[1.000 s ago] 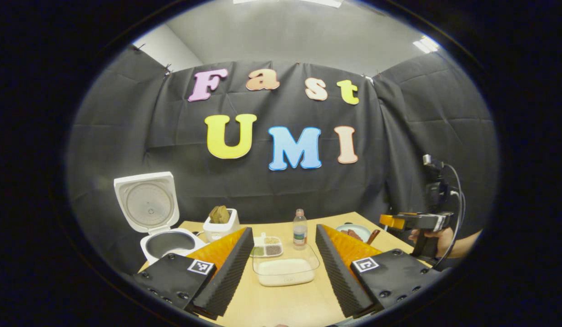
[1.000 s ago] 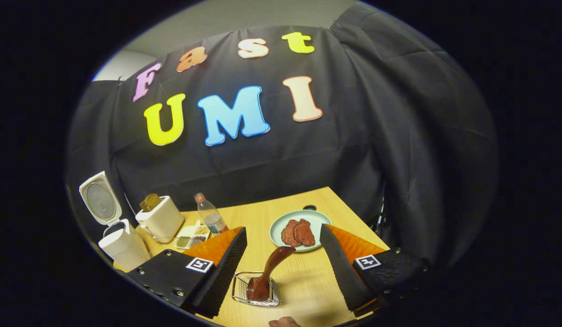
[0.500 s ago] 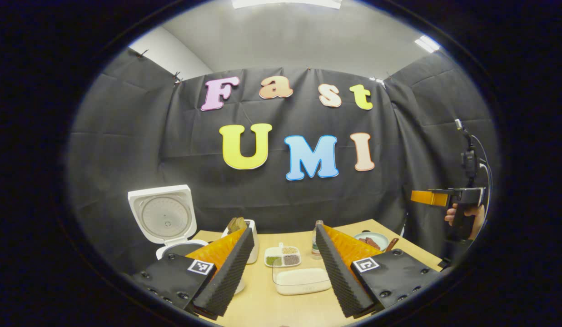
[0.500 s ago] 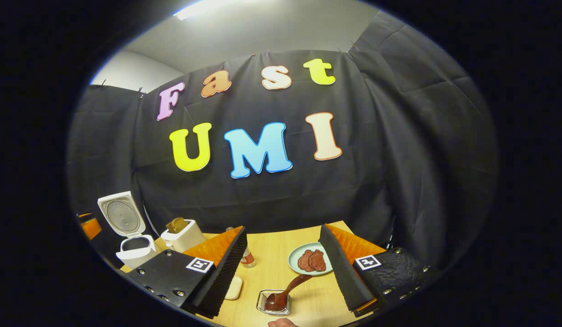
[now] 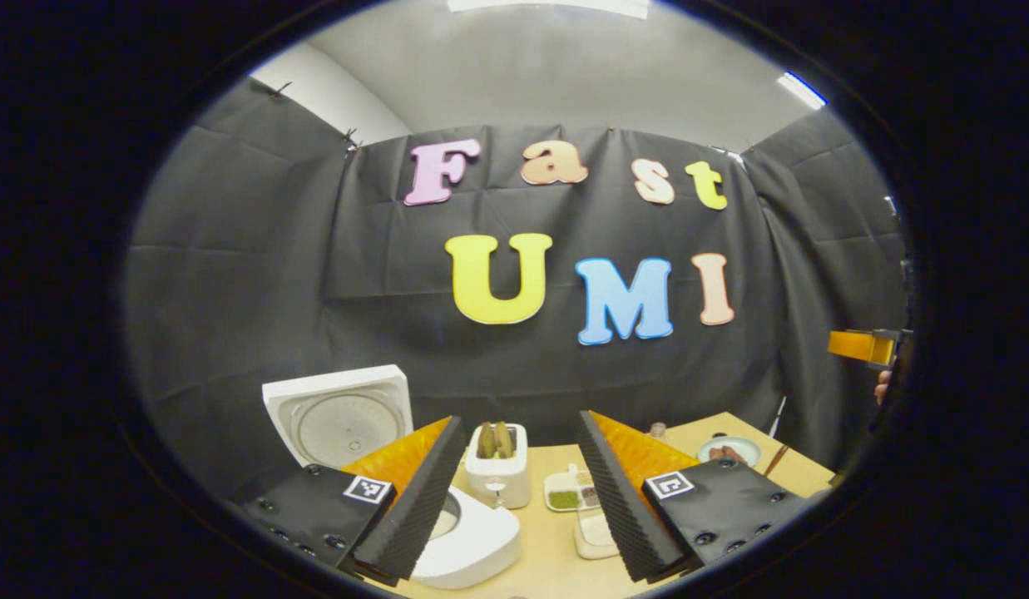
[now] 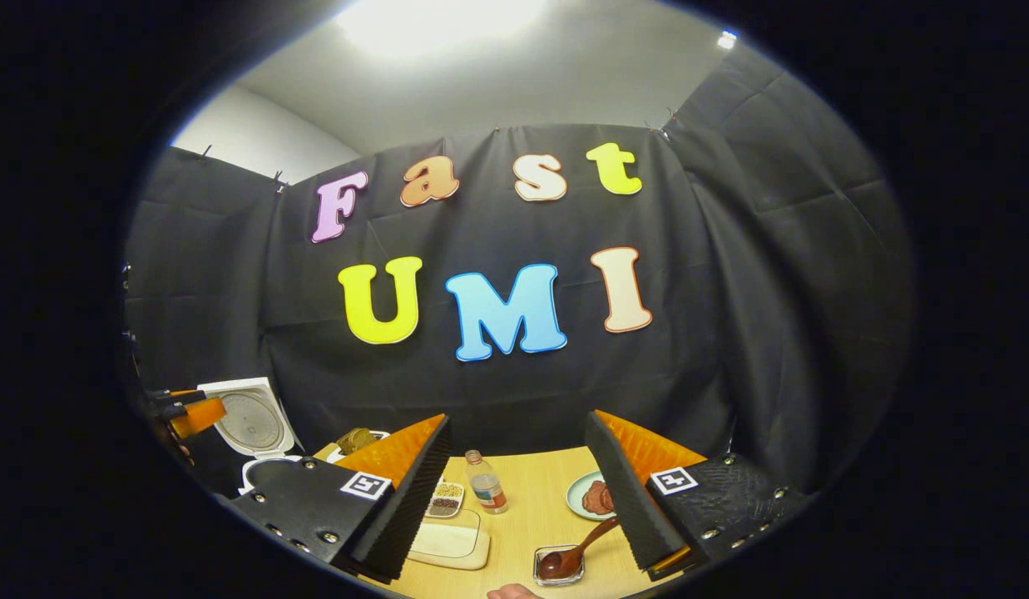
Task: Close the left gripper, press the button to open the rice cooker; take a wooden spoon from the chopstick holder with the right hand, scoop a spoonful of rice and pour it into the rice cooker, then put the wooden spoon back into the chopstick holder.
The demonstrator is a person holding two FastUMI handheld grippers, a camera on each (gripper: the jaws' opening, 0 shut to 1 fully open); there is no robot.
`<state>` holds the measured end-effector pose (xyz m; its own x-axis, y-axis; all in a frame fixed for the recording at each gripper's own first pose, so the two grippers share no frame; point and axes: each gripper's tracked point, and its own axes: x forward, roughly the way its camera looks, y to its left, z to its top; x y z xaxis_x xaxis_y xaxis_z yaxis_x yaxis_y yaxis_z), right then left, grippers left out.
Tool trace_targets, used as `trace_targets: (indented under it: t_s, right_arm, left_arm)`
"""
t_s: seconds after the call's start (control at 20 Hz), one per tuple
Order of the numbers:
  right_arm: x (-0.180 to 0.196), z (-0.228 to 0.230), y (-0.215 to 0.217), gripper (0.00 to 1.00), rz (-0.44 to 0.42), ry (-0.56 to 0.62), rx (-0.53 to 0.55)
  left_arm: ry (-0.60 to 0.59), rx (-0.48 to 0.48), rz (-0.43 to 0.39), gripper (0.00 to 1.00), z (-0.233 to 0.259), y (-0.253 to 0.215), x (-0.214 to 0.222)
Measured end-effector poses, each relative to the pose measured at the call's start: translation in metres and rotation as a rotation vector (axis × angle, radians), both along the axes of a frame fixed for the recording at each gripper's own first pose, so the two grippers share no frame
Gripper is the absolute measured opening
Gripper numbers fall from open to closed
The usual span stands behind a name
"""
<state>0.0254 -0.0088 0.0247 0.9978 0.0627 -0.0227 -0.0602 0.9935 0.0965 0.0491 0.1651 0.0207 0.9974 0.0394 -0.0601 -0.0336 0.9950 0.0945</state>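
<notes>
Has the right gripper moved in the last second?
Yes. The right gripper has pulled up and back: the wire holder with the wooden spoon looks smaller and farther off, and the wooden table sits lower in its view.

Rice cooker (image 5: 468,545): pot opening mostly hidden behind the left gripper's (image 5: 514,499) finger, at 7 o'clock. Rice box (image 5: 593,532): half covered by the other finger. Bottle (image 5: 657,430): cap alone visible. Right gripper (image 5: 868,345): cut off at 3 o'clock edge. In the right gripper view, wooden spoon (image 6: 576,549): handle end behind a finger; sorted grains in the divided dish (image 6: 444,499) too small to identify.
</notes>
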Motion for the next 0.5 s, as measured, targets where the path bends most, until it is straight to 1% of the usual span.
trace_targets:
  t_s: [0.15,0.2,0.25,0.3,0.35,0.4,0.45,0.5]
  right_arm:
    - [0.001,-0.001,0.015,0.98,-0.014,0.009,0.007]
    - [0.004,0.000,0.019,0.98,-0.017,0.012,0.008]
    - [0.005,-0.001,0.021,0.98,-0.020,0.017,0.005]
    - [0.007,-0.004,0.023,0.98,-0.024,0.023,0.003]
    - [0.007,-0.004,0.024,0.98,-0.029,0.030,0.002]
    - [0.008,-0.005,0.025,0.98,-0.035,0.032,0.002]
    - [0.008,-0.005,0.025,0.98,-0.042,0.036,0.000]
    - [0.010,-0.006,0.027,0.98,-0.047,0.041,0.000]
  left_arm:
    - [-0.014,-0.033,0.043,0.92,0.018,0.051,0.026]
    - [-0.026,-0.037,0.058,0.95,0.026,0.067,0.034]
    - [-0.034,-0.038,0.072,0.95,0.031,0.083,0.041]
    - [-0.041,-0.041,0.085,0.92,0.037,0.096,0.049]
    - [-0.042,-0.045,0.106,0.98,0.040,0.110,0.057]
    - [-0.047,-0.048,0.121,0.93,0.044,0.122,0.065]
    - [-0.046,-0.048,0.138,0.95,0.048,0.135,0.073]
    - [-0.042,-0.044,0.163,0.93,0.051,0.151,0.082]
